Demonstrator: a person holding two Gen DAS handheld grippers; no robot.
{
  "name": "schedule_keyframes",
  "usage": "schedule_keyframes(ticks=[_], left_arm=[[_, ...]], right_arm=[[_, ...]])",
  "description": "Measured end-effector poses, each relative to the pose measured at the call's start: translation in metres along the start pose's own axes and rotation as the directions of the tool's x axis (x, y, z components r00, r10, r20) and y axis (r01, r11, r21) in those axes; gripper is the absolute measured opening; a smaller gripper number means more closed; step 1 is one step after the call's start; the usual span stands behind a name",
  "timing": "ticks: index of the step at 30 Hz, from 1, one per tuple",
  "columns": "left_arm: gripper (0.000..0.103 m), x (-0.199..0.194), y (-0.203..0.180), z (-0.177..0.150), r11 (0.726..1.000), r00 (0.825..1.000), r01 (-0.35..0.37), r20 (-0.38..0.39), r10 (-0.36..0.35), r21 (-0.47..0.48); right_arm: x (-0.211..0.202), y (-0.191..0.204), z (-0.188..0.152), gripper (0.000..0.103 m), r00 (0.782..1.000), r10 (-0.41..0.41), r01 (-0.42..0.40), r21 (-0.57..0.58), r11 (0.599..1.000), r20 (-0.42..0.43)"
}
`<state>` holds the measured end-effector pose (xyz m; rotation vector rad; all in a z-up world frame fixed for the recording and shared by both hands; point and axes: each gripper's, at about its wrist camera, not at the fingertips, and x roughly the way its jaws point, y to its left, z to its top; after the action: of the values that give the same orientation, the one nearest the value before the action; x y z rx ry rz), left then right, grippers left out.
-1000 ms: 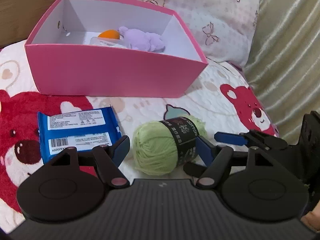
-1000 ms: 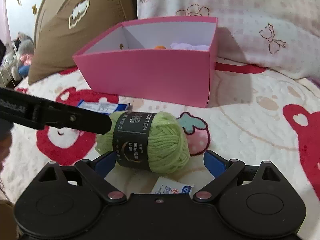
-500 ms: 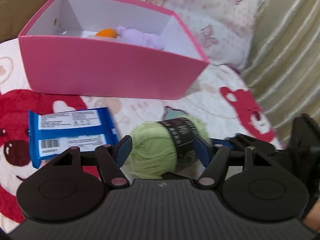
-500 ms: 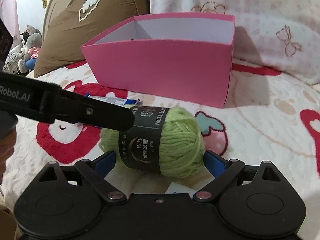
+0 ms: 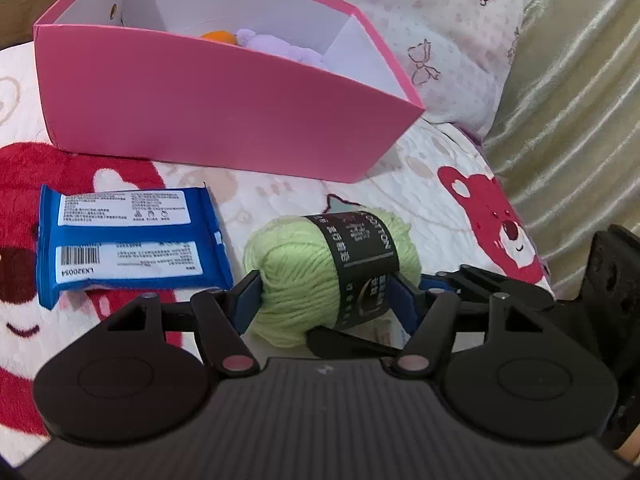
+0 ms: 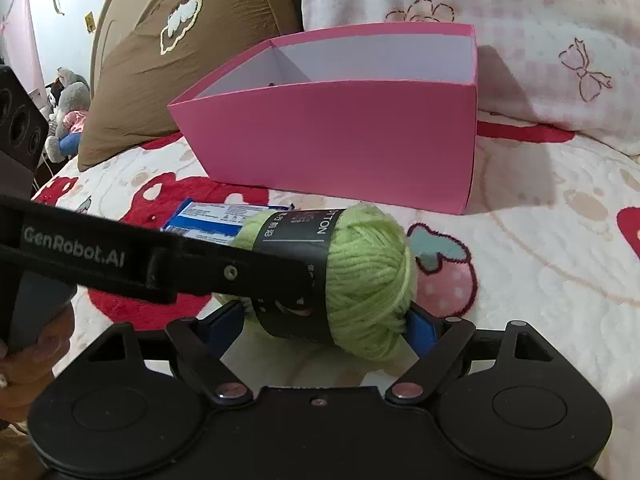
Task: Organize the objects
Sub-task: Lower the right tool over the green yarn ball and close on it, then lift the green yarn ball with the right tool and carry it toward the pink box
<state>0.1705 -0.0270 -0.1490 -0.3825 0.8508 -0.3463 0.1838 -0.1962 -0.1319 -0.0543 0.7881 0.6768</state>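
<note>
A green yarn ball (image 5: 320, 276) with a black label lies on the bedspread; it also shows in the right wrist view (image 6: 360, 276). My left gripper (image 5: 324, 300) has its blue pads against both sides of the ball. My right gripper (image 6: 324, 324) also has its pads at the ball's sides, from another angle. The left gripper's arm (image 6: 120, 256) crosses the right wrist view. A pink box (image 5: 200, 100) stands behind, holding an orange thing (image 5: 218, 37) and a purple plush (image 5: 276, 46). A blue packet (image 5: 128, 240) lies left of the ball.
Pink checked pillows (image 5: 420, 8) lie behind the box and a brown cushion (image 6: 180, 60) to its left. A shiny curtain (image 5: 572, 120) hangs at the right. The bedspread (image 6: 540, 220) has red bear and strawberry prints.
Both grippers moved in on the yarn ball and narrowed until their pads reach its sides. The small white packet under the right gripper is out of sight.
</note>
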Motion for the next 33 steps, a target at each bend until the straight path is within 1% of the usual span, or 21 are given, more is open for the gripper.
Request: schedule_keyframes(ticks=[2,3,7,12,17,20,22,24,26,27,28,33], left_arm=[[0.065,-0.002,-0.002,-0.002,1.000,1.000,-0.001,-0.005,0.001,-0.001],[0.065,-0.004,-0.003,-0.002,1.000,1.000,0.001,-0.004,-0.001,-0.005],[0.065,-0.011,-0.006,-0.005,1.000,1.000,-0.008,0.000,0.008,-0.017],[0.065,-0.024,-0.010,-0.004,0.999,1.000,-0.010,0.006,0.010,-0.035],[0.065,-0.031,-0.017,-0.007,0.999,0.999,-0.027,-0.018,0.026,-0.028],[0.065,-0.030,-0.019,-0.011,0.999,0.999,-0.029,-0.046,0.027,-0.038],[0.065,-0.030,-0.018,-0.014,0.998,0.998,-0.016,-0.054,0.013,-0.055],[0.065,-0.031,-0.019,-0.016,0.998,0.998,-0.005,-0.066,0.000,-0.068],[0.065,-0.031,-0.021,-0.017,0.996,0.997,0.009,-0.073,-0.016,-0.089],[0.065,-0.031,-0.023,-0.017,0.997,0.998,0.006,-0.069,-0.012,-0.081],[0.065,-0.032,-0.026,-0.017,0.998,0.998,0.002,-0.065,-0.007,-0.070],[0.065,-0.039,-0.032,-0.014,0.997,0.998,0.019,-0.056,-0.024,-0.078]], right_arm=[[0.001,0.002,-0.002,0.087,1.000,0.001,0.000,0.008,1.000,-0.010],[0.001,0.003,-0.004,0.087,1.000,0.007,-0.007,-0.006,1.000,-0.017],[0.000,0.014,-0.008,0.088,1.000,-0.012,0.011,-0.036,0.999,-0.029],[-0.008,0.019,-0.007,0.090,1.000,0.001,-0.001,-0.021,1.000,-0.029],[-0.014,0.029,-0.009,0.092,0.999,-0.013,0.011,-0.050,0.999,-0.037],[-0.018,0.028,-0.009,0.093,0.999,-0.010,0.009,-0.028,1.000,-0.038],[-0.020,0.027,-0.009,0.094,0.999,-0.011,0.011,-0.012,1.000,-0.039],[-0.023,0.029,-0.010,0.095,0.999,-0.023,0.022,-0.012,1.000,-0.027],[-0.027,0.035,-0.012,0.095,0.998,-0.064,0.063,-0.069,0.996,-0.009],[-0.029,0.039,-0.012,0.095,0.995,-0.096,0.095,-0.103,0.990,0.000],[-0.030,0.040,-0.012,0.095,0.996,-0.092,0.091,-0.106,0.990,-0.006],[-0.041,0.039,-0.014,0.095,0.994,-0.104,0.106,-0.077,0.991,0.033]])
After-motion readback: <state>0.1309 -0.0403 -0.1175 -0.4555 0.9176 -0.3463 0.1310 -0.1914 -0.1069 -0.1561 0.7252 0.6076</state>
